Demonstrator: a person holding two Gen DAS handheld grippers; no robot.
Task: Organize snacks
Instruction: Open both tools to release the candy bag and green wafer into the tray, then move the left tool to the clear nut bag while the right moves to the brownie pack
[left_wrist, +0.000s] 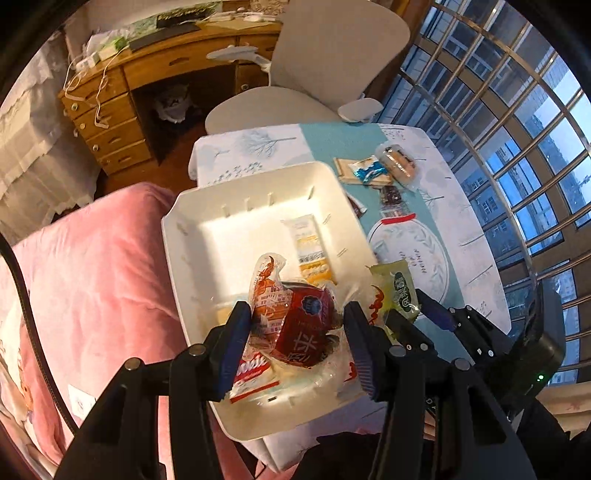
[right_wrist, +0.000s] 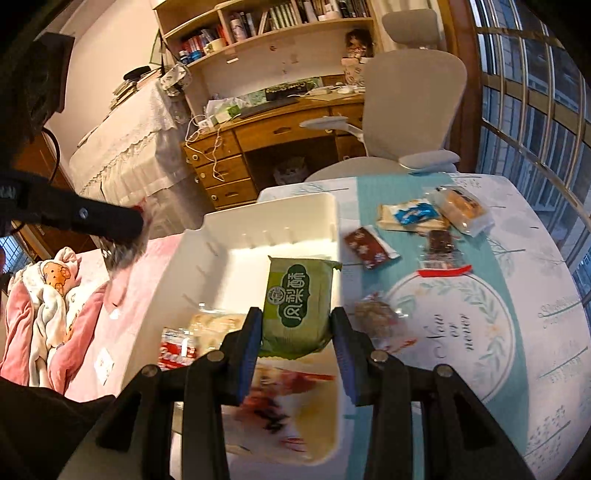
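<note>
A white plastic bin (left_wrist: 192, 236) stands at the table's left edge and holds several snack packs; its far wall (right_wrist: 280, 218) shows in the right wrist view. My left gripper (left_wrist: 297, 339) is over the bin, its jaws apart around a red snack in clear wrap (left_wrist: 299, 325), which seems to rest on the packs below. My right gripper (right_wrist: 295, 332) is shut on a green snack pack (right_wrist: 297, 299) and holds it above the bin's right wall; the pack (left_wrist: 397, 293) also shows in the left wrist view.
Loose snacks lie on the tablecloth (right_wrist: 517, 295) right of the bin: a dark red pack (right_wrist: 367, 247), a blue-and-white pack (right_wrist: 410, 216), a clear-wrapped pastry (right_wrist: 461, 208), a brown bar (right_wrist: 439, 245). A pink bed (left_wrist: 92, 277) is left, a grey chair (left_wrist: 332, 62) behind.
</note>
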